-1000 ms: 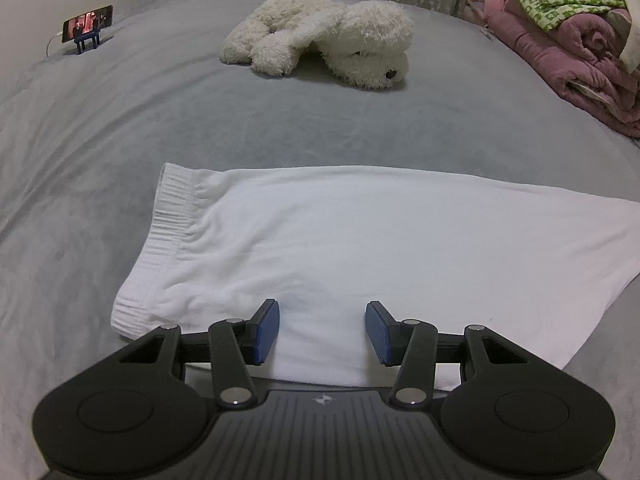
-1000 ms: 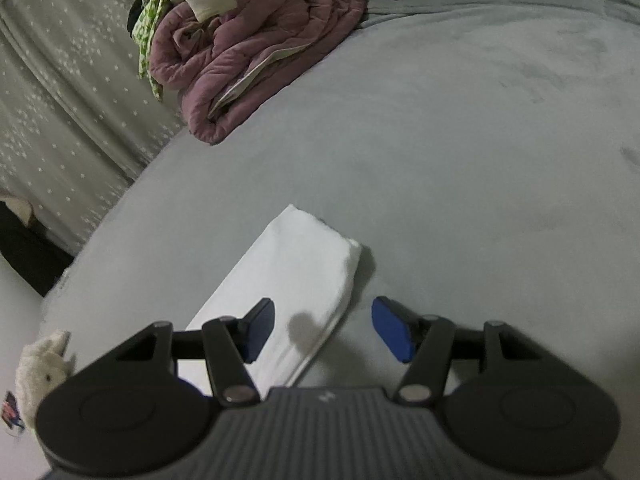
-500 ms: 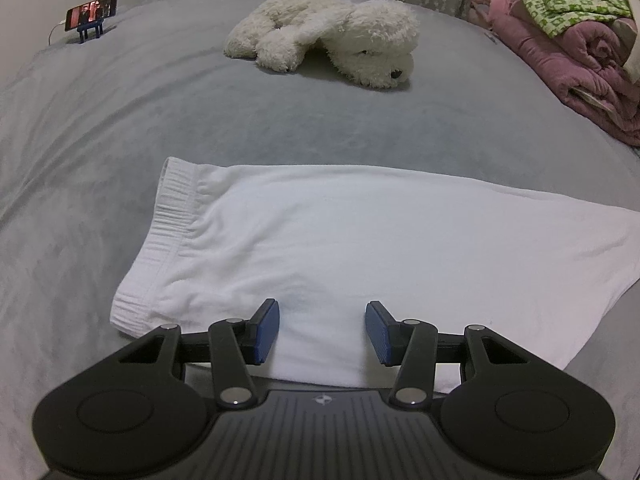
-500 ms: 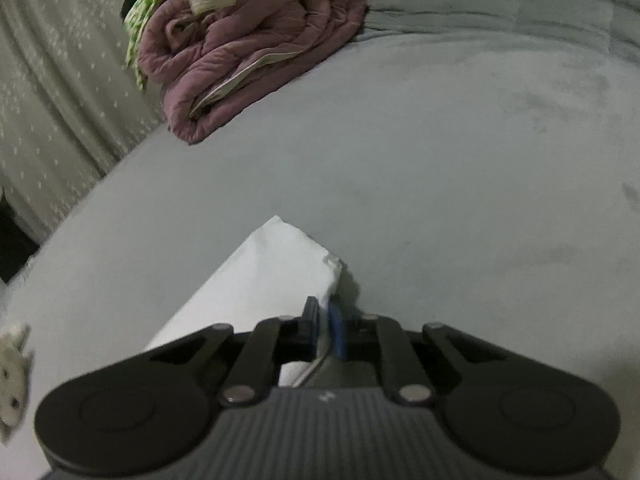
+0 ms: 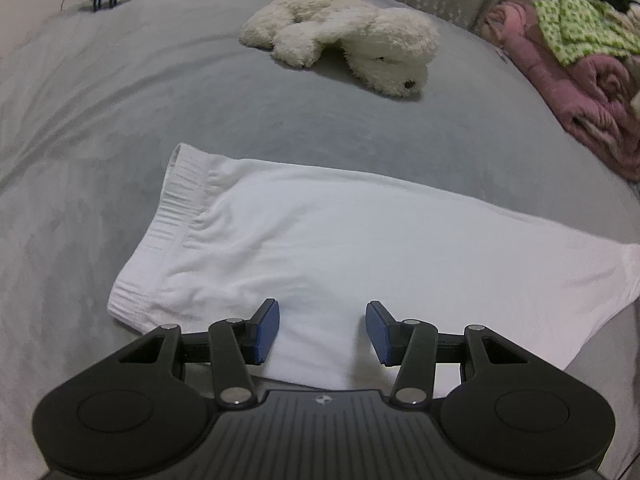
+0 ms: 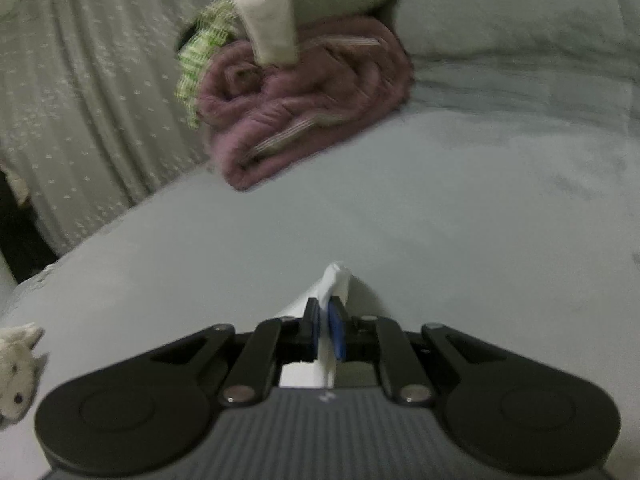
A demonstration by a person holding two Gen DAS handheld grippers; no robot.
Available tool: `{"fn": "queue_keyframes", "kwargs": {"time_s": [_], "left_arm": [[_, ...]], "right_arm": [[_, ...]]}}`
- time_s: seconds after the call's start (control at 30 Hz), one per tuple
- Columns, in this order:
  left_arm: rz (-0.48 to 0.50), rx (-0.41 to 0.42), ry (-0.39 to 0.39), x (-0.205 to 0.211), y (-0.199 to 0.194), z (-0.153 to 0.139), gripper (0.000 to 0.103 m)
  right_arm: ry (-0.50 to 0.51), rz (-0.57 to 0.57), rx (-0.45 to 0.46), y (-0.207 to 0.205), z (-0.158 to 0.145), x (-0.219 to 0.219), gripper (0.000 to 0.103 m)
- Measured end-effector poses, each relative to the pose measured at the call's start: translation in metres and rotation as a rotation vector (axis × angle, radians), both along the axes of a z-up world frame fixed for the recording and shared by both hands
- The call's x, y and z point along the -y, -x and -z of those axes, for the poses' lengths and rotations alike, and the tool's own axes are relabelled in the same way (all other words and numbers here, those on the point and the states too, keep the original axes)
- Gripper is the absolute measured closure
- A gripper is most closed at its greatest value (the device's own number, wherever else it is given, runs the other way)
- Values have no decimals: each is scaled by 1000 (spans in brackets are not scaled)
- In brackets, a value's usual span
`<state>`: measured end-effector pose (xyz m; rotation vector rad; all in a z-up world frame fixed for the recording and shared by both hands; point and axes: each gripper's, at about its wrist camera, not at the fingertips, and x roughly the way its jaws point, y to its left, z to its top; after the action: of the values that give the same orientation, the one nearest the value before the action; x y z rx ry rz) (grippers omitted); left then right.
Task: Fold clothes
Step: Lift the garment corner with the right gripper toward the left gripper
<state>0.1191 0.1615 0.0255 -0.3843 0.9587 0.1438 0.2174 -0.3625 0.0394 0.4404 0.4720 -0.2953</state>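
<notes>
On the bed, white shorts (pinched).

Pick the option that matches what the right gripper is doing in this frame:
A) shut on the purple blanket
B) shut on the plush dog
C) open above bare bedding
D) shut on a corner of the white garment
D: in the right wrist view the right gripper has its blue pads pressed together on a bunched corner of the white garment, which pokes out past the fingertips.

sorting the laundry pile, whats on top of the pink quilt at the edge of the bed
A green patterned cloth and a cream piece lie on the pink quilt. Whatever sits under those layers is covered.
</notes>
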Motion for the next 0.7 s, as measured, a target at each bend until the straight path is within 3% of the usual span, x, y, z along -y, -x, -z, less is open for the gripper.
{"fn": "queue_keyframes", "kwargs": {"time_s": [0.23,0.7], "left_arm": [[-39,2,78,-11,1,-1,56],[-118,18,173,-40,5,-7,56]], "right_arm": [[84,-199,93,12,-32,-73,96],[396,-646,17,47,-23,-257,96]]}}
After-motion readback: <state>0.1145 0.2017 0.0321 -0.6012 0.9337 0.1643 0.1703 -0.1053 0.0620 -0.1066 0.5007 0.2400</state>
